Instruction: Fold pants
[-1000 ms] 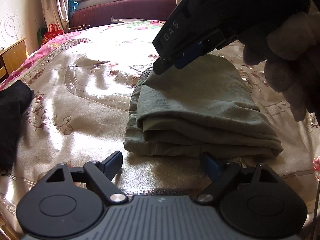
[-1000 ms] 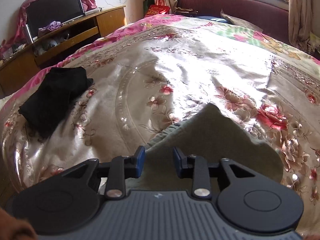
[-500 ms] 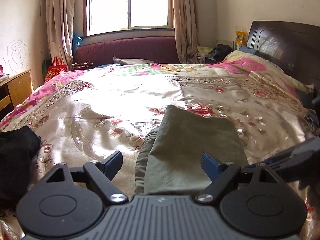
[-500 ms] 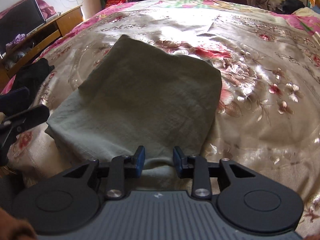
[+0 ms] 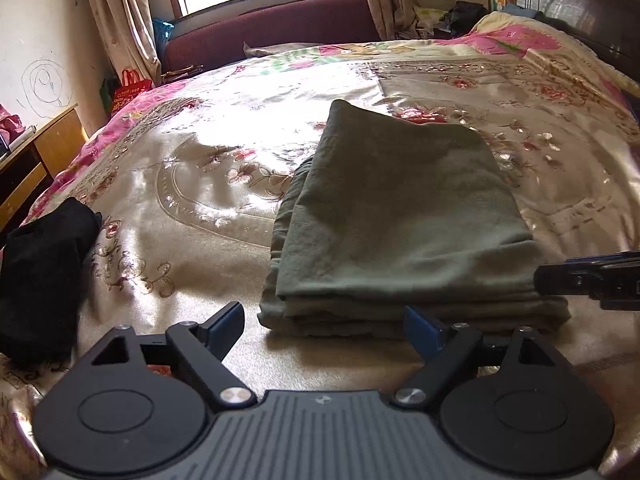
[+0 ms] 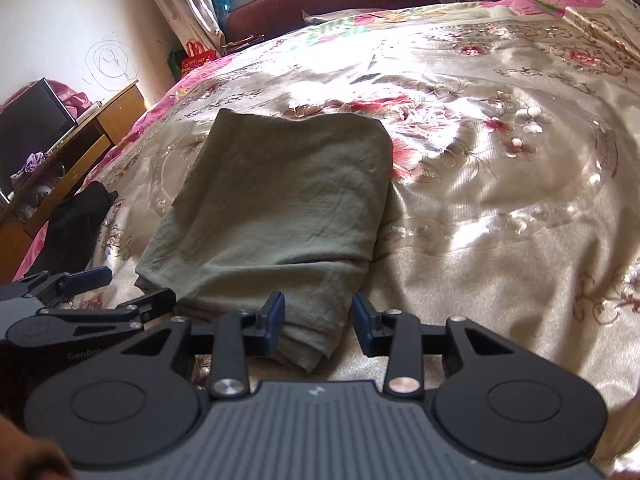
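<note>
Pants (image 6: pixel 276 208) lie folded — right tool (image 6: pixel 318 326) just opening, corner between its pads unpinched; left tool (image 5: pixel 324 322) spread, empty.

folded pants (image 5: pixel 400 216) lie on the bed (image 5: pixel 200 248), dark garment (image 5: pixel 44 276) left.

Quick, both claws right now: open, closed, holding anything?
Left claw: open wide, holding nothing, just short of the folded green pants.
Right claw: open, jaws just widened, pants corner between them but not pinched.
</note>
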Demonstrator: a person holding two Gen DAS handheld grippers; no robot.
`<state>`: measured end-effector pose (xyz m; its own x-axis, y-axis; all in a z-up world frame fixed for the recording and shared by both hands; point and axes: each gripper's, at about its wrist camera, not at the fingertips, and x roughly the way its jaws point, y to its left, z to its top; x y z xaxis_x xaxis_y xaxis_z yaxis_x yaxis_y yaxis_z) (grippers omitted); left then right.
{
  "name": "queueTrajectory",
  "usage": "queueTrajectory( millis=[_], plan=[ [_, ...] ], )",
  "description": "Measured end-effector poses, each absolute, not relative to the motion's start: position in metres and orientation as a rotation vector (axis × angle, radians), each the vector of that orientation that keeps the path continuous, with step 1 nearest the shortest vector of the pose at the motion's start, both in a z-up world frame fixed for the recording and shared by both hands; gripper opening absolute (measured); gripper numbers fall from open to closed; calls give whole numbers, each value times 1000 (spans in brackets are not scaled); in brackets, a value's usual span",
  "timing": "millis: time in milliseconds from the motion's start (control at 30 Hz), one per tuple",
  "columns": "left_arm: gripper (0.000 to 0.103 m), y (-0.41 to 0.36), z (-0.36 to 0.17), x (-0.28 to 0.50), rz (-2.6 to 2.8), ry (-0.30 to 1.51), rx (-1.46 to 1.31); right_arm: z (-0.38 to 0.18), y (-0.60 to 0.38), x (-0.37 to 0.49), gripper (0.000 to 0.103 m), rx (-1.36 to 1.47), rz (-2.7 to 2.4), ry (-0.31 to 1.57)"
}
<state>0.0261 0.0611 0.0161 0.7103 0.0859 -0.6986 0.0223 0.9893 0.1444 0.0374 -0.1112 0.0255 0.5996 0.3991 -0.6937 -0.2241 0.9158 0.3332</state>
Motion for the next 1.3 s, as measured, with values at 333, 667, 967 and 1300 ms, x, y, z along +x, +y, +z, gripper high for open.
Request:
queueTrajectory(
  millis=[333,667,967,1300],
  plan=[
    [99,39,12,2,7,780,156,18,-104,5,40,203,345,874],
    [100,37,10,-2,17,771,145,17,-101,-5,42,184,340,866],
    [103,35,7,-6,40,774,167,16,-103,-5,42,185,335,867],
    [103,40,6,-7,58,768,153,16,-105,-10,43,171,319,862]
  ],
)
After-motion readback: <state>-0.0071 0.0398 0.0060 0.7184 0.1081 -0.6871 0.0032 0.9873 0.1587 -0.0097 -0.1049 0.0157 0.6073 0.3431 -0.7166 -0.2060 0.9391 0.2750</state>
